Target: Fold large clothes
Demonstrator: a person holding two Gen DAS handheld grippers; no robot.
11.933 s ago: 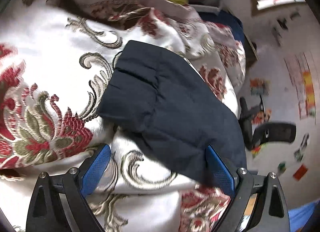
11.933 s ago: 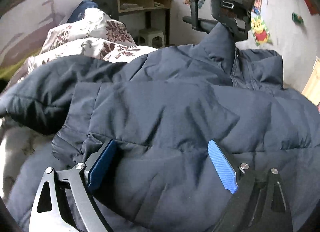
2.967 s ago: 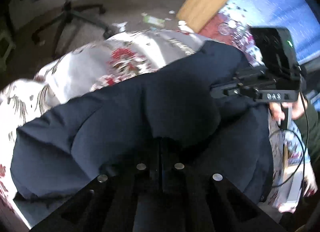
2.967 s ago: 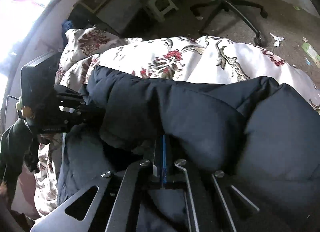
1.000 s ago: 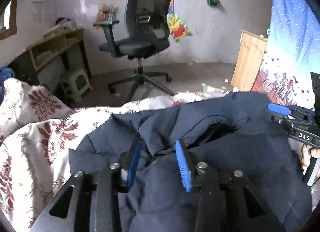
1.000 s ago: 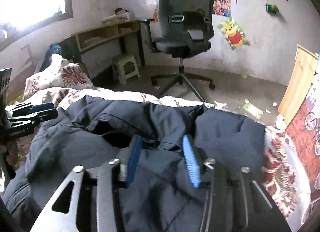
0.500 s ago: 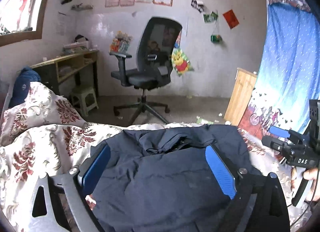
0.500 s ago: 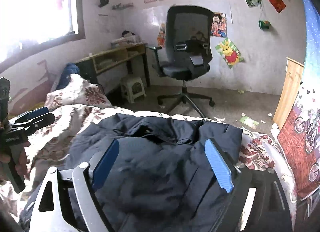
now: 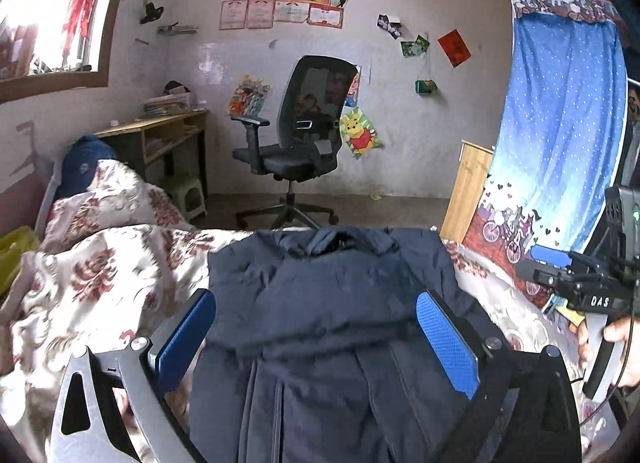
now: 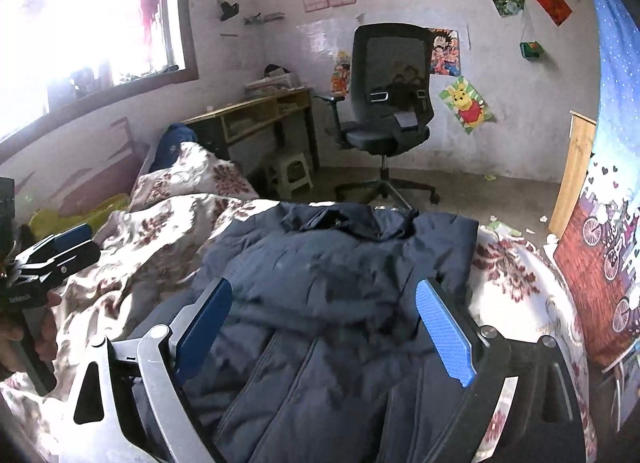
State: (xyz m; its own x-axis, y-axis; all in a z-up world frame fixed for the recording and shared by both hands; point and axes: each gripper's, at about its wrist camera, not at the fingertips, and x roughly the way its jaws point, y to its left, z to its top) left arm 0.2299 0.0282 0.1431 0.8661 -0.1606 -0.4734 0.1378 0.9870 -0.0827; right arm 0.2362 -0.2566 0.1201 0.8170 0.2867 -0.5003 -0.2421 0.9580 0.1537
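Navy and quilted, the padded jacket (image 9: 332,303) lies flat on the floral bedspread (image 9: 104,275), collar at the far end, one section folded across the body so a thick edge runs from left to right between the near pads; the left gripper (image 9: 316,337) hovers above the near part of the jacket with its blue pads spread wide, nothing between them but air; the right gripper (image 10: 324,333) hangs over the same garment from a little further right, likewise spread wide and holding nothing (each gripper also shows at the edge of the other's view, gripped by a bare hand); beyond the bed's far edge stands a black office chair (image 9: 304,135) on the bare floor, with a wooden desk (image 9: 160,135) to its left under the window; a blue patterned curtain (image 9: 560,135) hangs at the right.
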